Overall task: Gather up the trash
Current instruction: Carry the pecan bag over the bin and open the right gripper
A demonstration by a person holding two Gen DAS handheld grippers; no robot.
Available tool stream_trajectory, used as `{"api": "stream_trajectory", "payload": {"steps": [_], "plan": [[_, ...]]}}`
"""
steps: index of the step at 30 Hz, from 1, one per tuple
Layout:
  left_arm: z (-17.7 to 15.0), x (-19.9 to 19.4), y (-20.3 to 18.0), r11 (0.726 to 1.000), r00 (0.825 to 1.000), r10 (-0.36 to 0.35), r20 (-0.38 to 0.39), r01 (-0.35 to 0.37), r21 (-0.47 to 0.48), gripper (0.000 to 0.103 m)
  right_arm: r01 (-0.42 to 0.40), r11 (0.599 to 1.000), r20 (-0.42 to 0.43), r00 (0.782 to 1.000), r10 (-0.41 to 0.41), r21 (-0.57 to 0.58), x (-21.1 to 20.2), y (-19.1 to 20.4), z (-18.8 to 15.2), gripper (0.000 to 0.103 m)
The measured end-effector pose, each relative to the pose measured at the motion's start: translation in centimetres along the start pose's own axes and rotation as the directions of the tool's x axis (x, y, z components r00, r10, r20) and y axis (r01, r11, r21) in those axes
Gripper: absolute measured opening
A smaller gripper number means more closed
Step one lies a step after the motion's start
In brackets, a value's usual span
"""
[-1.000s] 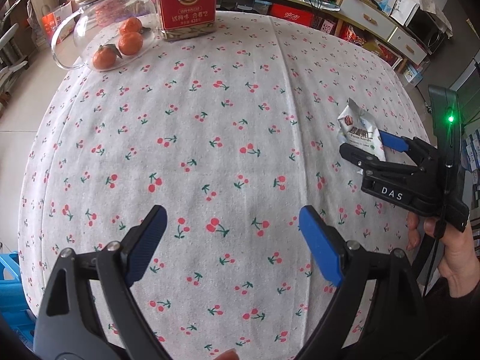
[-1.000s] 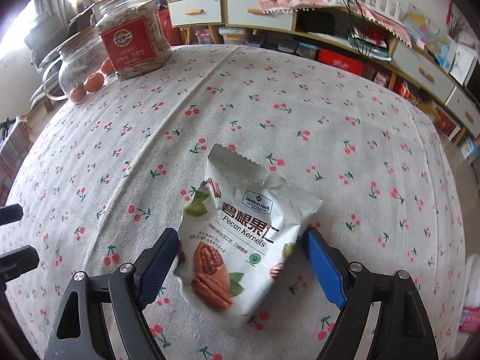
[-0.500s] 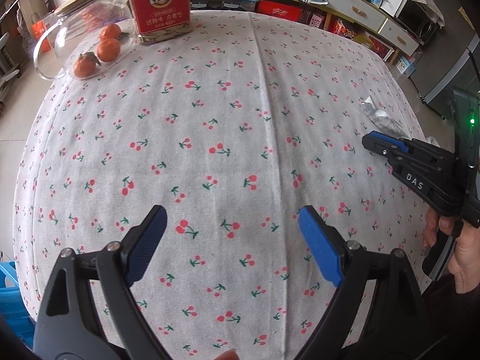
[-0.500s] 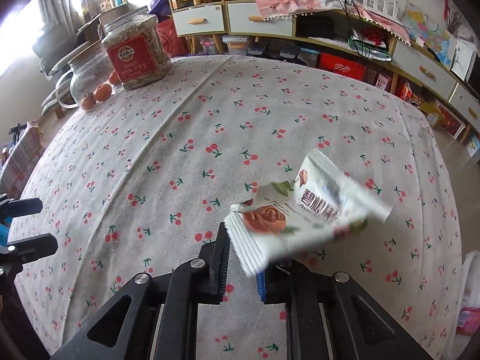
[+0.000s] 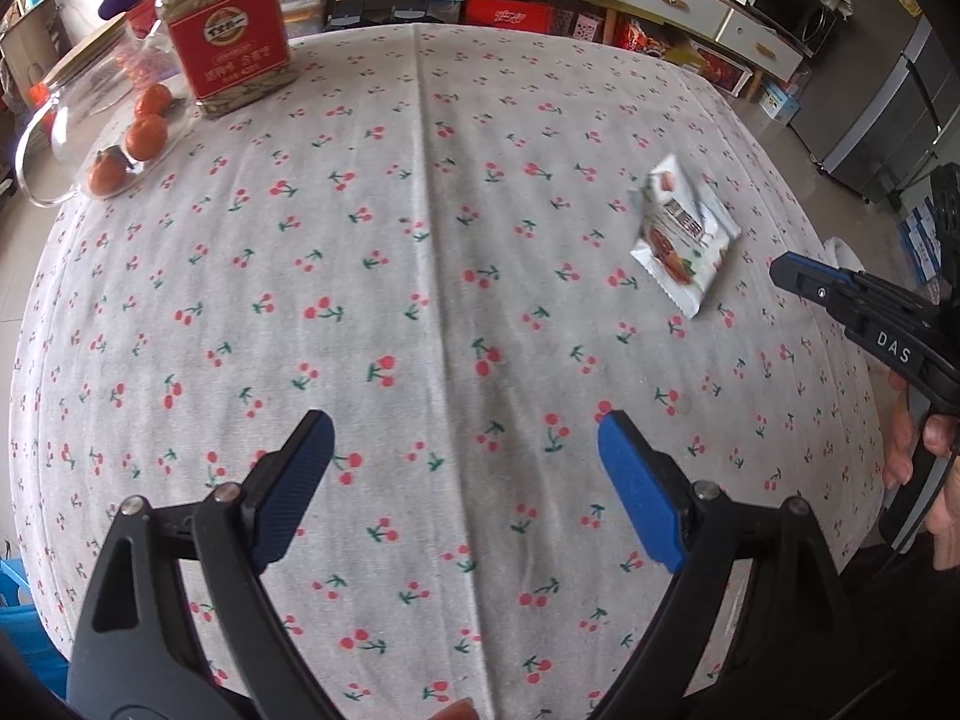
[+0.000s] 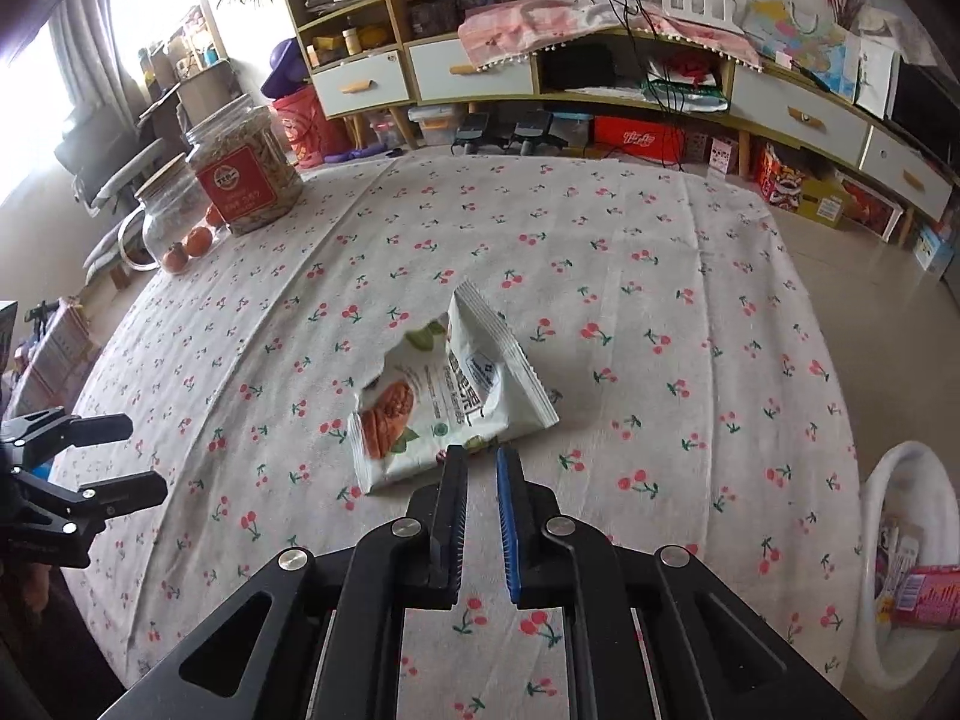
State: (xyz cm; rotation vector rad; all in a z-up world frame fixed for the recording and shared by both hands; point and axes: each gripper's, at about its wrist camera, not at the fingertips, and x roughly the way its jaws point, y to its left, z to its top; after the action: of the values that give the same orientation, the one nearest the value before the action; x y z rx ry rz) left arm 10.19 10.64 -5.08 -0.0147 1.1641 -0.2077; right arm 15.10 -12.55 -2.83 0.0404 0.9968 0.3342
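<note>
Apparently loose: torn white foil snack packet (image 6: 444, 408) lies on cherry-print tablecloth (image 6: 600, 252), just past right gripper (image 6: 480, 462), jaws closed on nothing. Left gripper (image 5: 462, 462) gapes, empty. Risk: a shallow edge pinch lets the slick foil slip short of the white bin (image 6: 876, 480), near right.

soft daylight from the blown-out window (image 6: 36, 60) (upper left); fisheye edges bend, dark corners.

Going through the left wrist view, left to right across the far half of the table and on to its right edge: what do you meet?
Glass jar with oranges → red-label jar → empty pecan packet → right gripper, shut, packet lying clear of its tips.
</note>
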Motion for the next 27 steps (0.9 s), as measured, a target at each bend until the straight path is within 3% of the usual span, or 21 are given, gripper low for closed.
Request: {"api": "stream_trajectory", "payload": {"steps": [1, 3, 4, 5, 9, 12, 14, 18, 22, 27], "plan": [[0.0, 0.0, -0.2, 1.0, 1.0, -0.001, -0.001, 0.001, 0.004, 0.09, -0.016, 1.0, -0.012, 1.0, 0.017, 0.022, 0.0, -0.4, -0.2, 0.018], [0.0, -0.1, -0.5, 1.0, 1.0, 0.003, 0.003, -0.003, 0.01, 0.09, -0.008, 0.999, -0.023, 1.0, 0.009, 0.045, 0.2, -0.5, -0.2, 0.045], [0.0, -0.1, -0.4, 1.0, 1.0, 0.004, 0.005, -0.004, 0.01, 0.09, 0.004, 0.999, -0.018, 1.0, -0.004, 0.05, 0.2, -0.5, -0.2, 0.071], [0.0, -0.1, -0.3, 1.0, 1.0, 0.005, 0.005, -0.005, 0.007, 0.09, 0.016, 0.999, -0.007, 1.0, -0.016, 0.05, 0.3, -0.2, 0.1, 0.081], [-0.2, 0.0, 0.7, 1.0, 1.0, 0.012, -0.001, -0.012, -0.019, 0.09, 0.04, 0.999, -0.003, 0.999, -0.04, 0.013, 2.1, 0.8, 1.8, 0.081], [-0.5, -0.1, 1.4, 0.999, 1.0, 0.016, -0.004, -0.016, -0.034, 0.09, 0.07, 0.997, -0.002, 0.998, -0.07, 0.022, 4.2, 0.5, 3.0, 0.078], [-0.7, -0.2, 1.8, 0.999, 1.0, 0.018, -0.004, -0.018, -0.036, 0.09, 0.062, 0.998, -0.039, 0.997, -0.061, 0.03, 6.0, 0.3, 3.1, 0.055], [-0.9, -0.2, 2.3, 0.999, 1.0, 0.014, -0.01, -0.015, -0.046, 0.09, 0.117, 0.991, -0.009, 0.993, -0.117, -0.07, 6.2, 1.9, 2.5, 0.036], [-0.7, -0.5, 2.1, 0.999, 1.0, 0.001, -0.006, -0.001, -0.045, 0.09, 0.068, 0.994, -0.017, 0.997, -0.069, -0.084, 4.9, 2.3, 2.3, 0.016], [-0.4, -0.6, 0.7, 1.0, 1.0, -0.008, 0.003, 0.008, -0.012, 0.09, 0.046, 0.998, 0.009, 0.999, -0.046, -0.029, 1.9, 0.9, 1.6, 0.012]]}}
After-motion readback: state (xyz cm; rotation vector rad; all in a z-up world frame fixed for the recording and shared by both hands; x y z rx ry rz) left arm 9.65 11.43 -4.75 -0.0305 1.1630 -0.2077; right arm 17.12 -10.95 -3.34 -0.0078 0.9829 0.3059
